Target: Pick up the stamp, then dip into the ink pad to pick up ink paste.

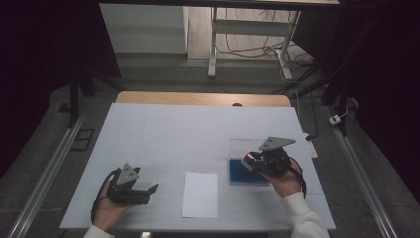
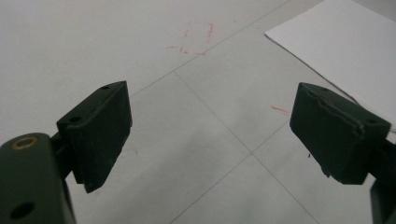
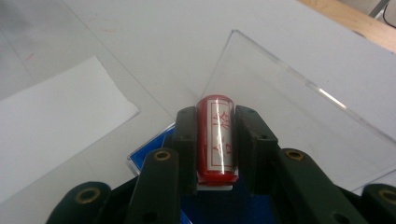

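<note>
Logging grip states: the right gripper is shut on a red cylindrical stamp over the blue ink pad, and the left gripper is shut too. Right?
Not quite. The left gripper is open, jaws wide apart over bare table, per the left gripper view. The rest stands.

We see one marking: the red cylindrical stamp with a white label (image 3: 216,140), clamped between the jaws of the right tool (image 3: 215,128), carries red characters inside a red frame; we can't read them. Faint red pen scribbles (image 2: 196,37) on the white worktop (image 2: 70,42) form no legible word. Nothing else reads.
</note>
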Tool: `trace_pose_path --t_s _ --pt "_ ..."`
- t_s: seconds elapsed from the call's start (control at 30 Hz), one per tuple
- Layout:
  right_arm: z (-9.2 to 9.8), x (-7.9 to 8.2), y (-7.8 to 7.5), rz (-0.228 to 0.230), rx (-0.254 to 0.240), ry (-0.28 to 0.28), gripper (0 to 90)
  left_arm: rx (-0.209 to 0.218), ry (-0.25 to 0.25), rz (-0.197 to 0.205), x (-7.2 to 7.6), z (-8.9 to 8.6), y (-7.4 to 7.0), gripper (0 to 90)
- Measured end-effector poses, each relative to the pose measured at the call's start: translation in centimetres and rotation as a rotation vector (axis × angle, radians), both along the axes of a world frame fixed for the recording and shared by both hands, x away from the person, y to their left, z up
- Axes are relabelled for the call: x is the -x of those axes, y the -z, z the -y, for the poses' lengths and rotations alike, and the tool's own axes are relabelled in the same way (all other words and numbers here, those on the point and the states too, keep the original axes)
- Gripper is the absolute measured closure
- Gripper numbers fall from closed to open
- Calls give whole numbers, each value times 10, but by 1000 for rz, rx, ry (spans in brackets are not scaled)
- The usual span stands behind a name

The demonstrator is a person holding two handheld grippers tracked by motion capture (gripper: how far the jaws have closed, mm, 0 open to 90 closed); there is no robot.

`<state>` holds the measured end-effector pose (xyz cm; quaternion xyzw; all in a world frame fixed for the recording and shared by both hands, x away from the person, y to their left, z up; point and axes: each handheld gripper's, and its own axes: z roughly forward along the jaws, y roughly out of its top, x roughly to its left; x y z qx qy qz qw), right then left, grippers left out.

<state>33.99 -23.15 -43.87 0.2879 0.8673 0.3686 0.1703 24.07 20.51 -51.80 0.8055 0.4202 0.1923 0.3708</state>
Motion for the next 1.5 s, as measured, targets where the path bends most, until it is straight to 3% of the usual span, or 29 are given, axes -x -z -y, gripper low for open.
trace_pose_path --t_s 0.23,0.53,0.9,1.5 --pt "3 4 -12 13 -24 -6 701 -2 2 2 0 0 0 134" --pt "2 5 -15 10 10 -26 701 -3 2 3 0 1 0 134" --pt "1 -5 2 -53 70 -10 701 -9 4 0 0 2 1 134" --pt "-1 -12 17 -88 113 1 701 -7 5 0 0 2 1 134"
